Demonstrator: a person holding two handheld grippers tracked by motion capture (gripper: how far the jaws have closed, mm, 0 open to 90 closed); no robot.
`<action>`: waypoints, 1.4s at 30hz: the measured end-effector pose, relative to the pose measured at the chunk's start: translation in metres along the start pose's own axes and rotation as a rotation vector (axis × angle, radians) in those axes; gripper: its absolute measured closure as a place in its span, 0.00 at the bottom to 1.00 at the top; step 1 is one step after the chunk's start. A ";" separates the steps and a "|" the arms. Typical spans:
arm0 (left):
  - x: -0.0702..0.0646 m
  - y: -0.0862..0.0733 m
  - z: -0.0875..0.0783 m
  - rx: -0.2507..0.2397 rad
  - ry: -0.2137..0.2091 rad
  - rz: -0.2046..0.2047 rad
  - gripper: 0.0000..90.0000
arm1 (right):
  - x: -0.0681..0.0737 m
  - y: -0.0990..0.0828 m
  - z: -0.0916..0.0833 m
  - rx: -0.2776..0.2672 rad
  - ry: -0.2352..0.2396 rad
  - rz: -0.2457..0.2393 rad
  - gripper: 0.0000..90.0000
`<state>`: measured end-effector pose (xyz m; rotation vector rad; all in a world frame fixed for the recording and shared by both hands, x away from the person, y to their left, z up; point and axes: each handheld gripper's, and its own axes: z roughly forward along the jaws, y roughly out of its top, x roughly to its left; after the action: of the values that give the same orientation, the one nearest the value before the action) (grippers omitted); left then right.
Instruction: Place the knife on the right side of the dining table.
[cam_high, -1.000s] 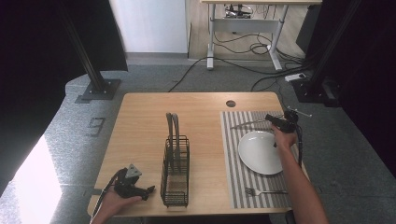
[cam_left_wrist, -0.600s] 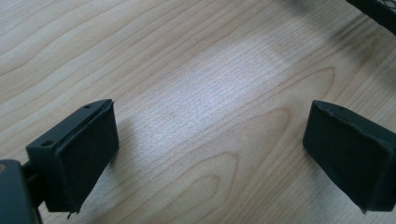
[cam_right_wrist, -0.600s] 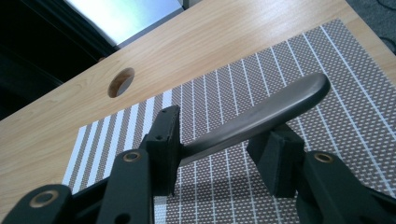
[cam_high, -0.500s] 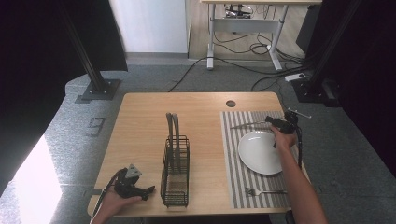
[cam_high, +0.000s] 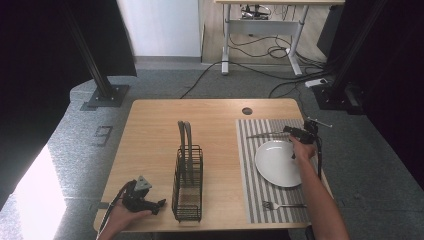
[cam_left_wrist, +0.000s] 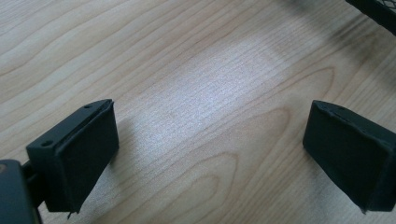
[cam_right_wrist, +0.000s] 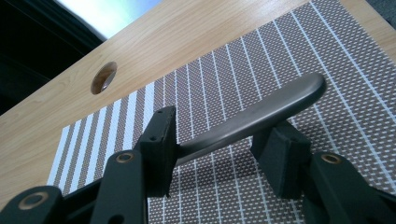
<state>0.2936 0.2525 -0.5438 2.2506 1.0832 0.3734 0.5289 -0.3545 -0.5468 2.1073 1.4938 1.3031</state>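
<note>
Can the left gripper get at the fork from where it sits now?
Probably not: the left gripper rests at the table's near-left edge, and the wire rack stands between it and the fork on the placemat.

Knife (cam_right_wrist: 261, 114) blade end hidden behind my right gripper (cam_right_wrist: 219, 161) pad; basket (cam_left_wrist: 373, 9) cut off at frame's far-right corner.

Wooden table (cam_high: 150, 130), striped placemat (cam_high: 250, 175) on right side. White plate (cam_high: 277, 162) on mat, fork (cam_high: 282, 205) near its front edge, knife (cam_high: 265, 134) beyond plate. Right gripper (cam_high: 295, 132) at knife's handle end. Black wire rack (cam_high: 188, 182) mid-table. Left gripper (cam_high: 150, 202) resting near front-left corner, just beside rack.
</note>
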 end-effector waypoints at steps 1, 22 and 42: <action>0.000 0.000 0.000 0.000 0.000 0.000 0.04 | 0.000 0.000 0.000 0.001 0.000 0.001 0.56; 0.000 0.000 0.000 0.002 -0.002 0.004 0.04 | 0.006 0.001 -0.001 0.017 -0.012 -0.056 0.52; 0.000 0.000 0.000 0.001 -0.004 0.005 0.03 | 0.024 0.021 -0.005 0.082 -0.042 -0.301 0.46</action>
<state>0.2940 0.2520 -0.5438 2.2548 1.0762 0.3703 0.5398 -0.3445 -0.5177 1.8501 1.7899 1.0986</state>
